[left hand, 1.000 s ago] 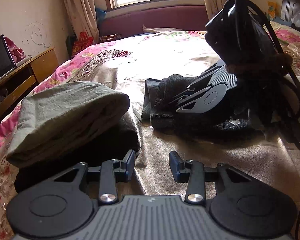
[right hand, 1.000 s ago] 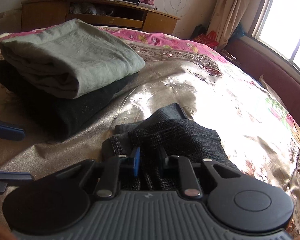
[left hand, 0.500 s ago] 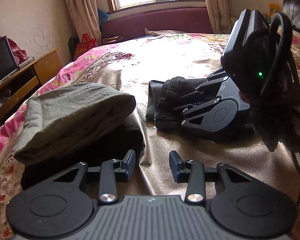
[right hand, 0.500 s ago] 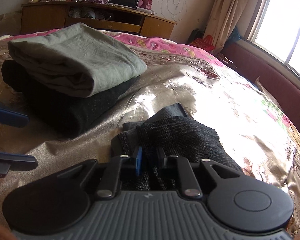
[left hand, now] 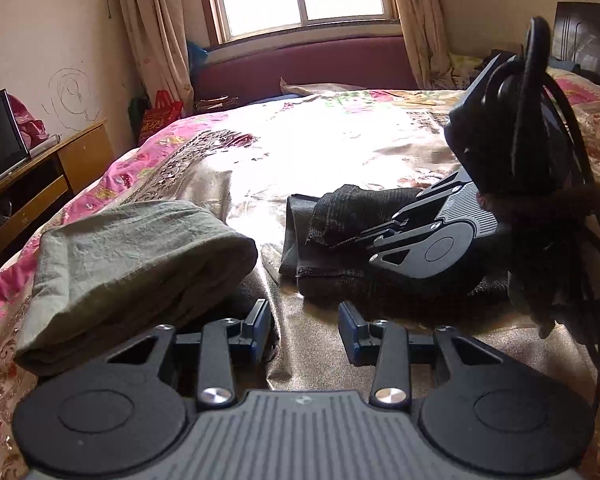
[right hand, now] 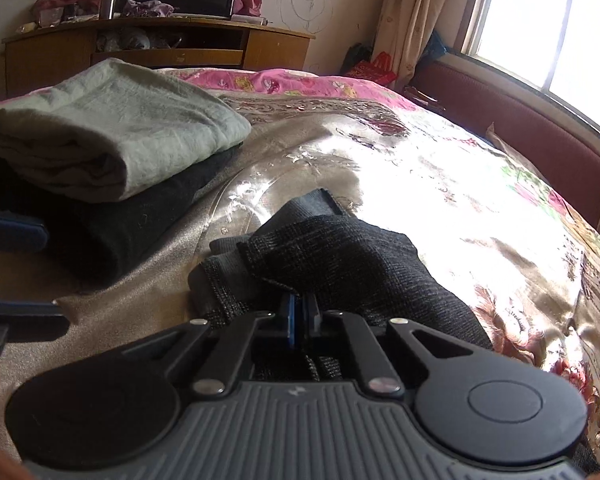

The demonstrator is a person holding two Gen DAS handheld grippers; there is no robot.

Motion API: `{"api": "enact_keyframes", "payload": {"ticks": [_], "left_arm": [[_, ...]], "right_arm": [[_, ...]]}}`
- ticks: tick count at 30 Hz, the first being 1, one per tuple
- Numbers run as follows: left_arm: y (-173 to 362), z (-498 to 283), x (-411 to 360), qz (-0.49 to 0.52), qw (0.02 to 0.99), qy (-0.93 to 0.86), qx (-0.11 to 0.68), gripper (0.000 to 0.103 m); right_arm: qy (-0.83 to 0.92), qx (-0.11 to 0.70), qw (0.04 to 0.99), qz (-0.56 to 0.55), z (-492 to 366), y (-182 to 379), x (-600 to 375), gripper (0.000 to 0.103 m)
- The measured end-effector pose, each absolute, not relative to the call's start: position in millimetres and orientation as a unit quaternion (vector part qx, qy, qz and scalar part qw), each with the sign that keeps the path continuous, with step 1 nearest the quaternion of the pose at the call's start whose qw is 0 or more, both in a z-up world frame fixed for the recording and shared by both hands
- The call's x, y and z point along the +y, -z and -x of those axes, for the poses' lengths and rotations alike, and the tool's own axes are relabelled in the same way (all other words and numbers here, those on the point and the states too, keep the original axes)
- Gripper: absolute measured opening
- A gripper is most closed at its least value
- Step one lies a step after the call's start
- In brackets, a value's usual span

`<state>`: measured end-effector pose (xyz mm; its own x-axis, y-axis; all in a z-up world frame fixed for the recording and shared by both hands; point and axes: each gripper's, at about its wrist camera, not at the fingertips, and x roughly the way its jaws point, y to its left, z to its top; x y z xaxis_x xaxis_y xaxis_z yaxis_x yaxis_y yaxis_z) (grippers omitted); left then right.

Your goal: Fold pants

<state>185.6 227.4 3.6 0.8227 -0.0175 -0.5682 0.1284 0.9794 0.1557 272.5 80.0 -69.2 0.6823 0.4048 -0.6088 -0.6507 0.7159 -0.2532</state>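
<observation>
Dark knit pants (right hand: 340,256) lie bunched on the shiny bedspread; they also show in the left wrist view (left hand: 340,232). My right gripper (right hand: 300,312) is shut on a fold of the dark pants, and it shows from the side in the left wrist view (left hand: 364,236). My left gripper (left hand: 304,328) is open and empty, low over the bedspread between the stack and the dark pants. Its fingertips (right hand: 16,232) show at the left edge of the right wrist view.
A stack of folded clothes, grey-green pants (left hand: 132,256) (right hand: 108,128) on top of a dark garment (right hand: 112,232), lies to the left. A wooden TV stand (right hand: 160,48) stands beyond the bed's edge. A window and maroon bench (left hand: 308,68) are at the far end.
My right gripper's jaws have closed from a narrow gap onto a fold of the dark pants. Both cameras have shifted slightly; the left gripper stays open.
</observation>
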Motion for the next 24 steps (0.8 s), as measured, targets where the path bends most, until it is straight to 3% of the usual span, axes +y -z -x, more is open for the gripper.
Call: {"api": "enact_keyframes", "payload": {"ticks": [9,16,24], "left_arm": [[-10.3,-187.3,225.2,-0.101,0.952,0.043,0.286,0.053],[-0.9,-193.2,216.4,-0.12,0.944,0.049,0.302,0.053],[-4.8,-200.2,217.8,-0.119,0.944,0.044,0.305,0.053]], "right_arm": [[-0.359,0.26,0.878,0.178,-254.9,30.1,58.0,0.003],[-0.364,0.271,0.867,0.207,-251.3,56.2,64.7,0.002],[-0.405,0.259,0.86,0.172,-241.5,36.3,51.7,0.003]]}}
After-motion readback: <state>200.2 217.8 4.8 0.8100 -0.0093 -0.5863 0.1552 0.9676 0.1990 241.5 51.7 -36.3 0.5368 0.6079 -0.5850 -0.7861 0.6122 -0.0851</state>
